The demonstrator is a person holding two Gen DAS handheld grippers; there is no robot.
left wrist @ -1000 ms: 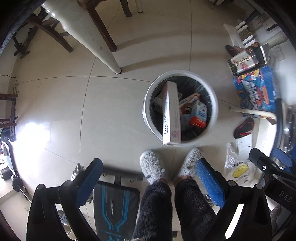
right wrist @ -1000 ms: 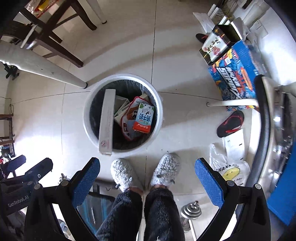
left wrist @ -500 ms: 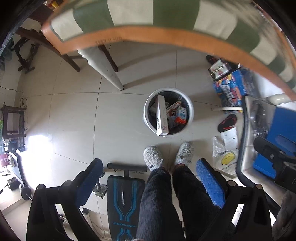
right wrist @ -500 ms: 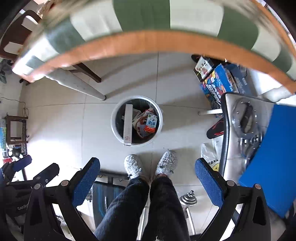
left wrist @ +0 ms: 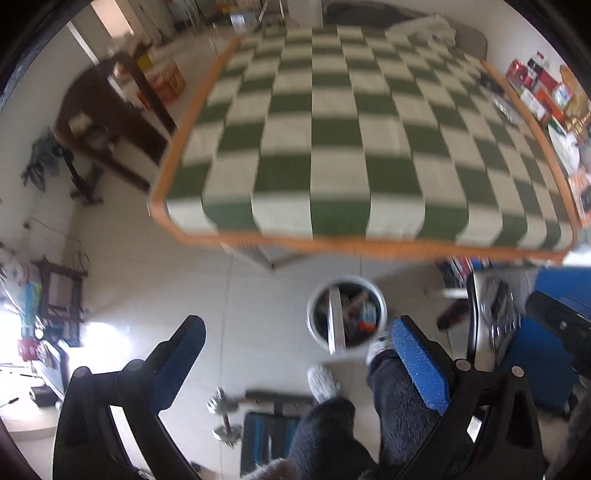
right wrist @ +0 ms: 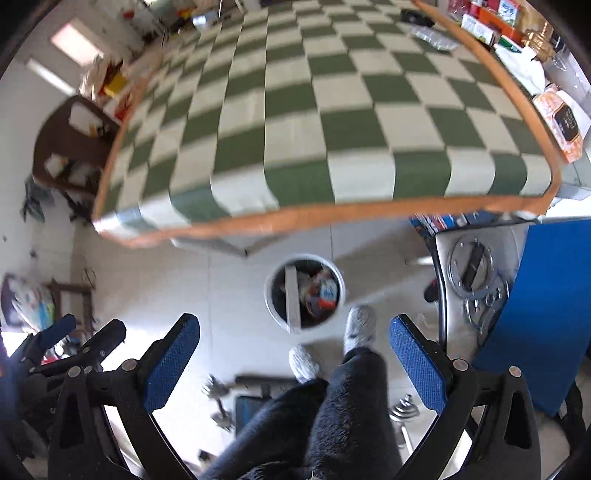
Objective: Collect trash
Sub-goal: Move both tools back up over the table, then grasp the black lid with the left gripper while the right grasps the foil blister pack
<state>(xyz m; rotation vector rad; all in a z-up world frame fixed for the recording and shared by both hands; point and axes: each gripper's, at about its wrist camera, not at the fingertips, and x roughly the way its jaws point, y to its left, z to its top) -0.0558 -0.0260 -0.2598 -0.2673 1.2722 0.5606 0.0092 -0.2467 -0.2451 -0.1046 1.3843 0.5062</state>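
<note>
A white round trash bin [left wrist: 314, 314] stands on the tiled floor far below, holding a long white box [left wrist: 335, 317] and several cartons; it also shows in the right wrist view [right wrist: 271, 295]. My left gripper [left wrist: 299, 354] is open and empty, high above the floor. My right gripper [right wrist: 295, 350] is open and empty too. The table with the green and white checked cloth [left wrist: 351, 140] fills the upper part of both views [right wrist: 314, 110]. A dark item [right wrist: 413, 16] and a clear wrapper [right wrist: 436, 37] lie at the table's far right; both views are blurred.
The person's legs and grey slippers [right wrist: 358, 325] stand beside the bin. A blue chair [right wrist: 546, 314] and metal stool [right wrist: 472, 273] are at the right, a dark wooden chair [left wrist: 107, 122] at the left. Boxes [left wrist: 535, 85] line the table's right side. Dumbbells [left wrist: 221, 406] lie on the floor.
Both grippers have risen from just above the bin to above table height, so the bin shrank and the checked tabletop came into view. Both stayed open and empty.
</note>
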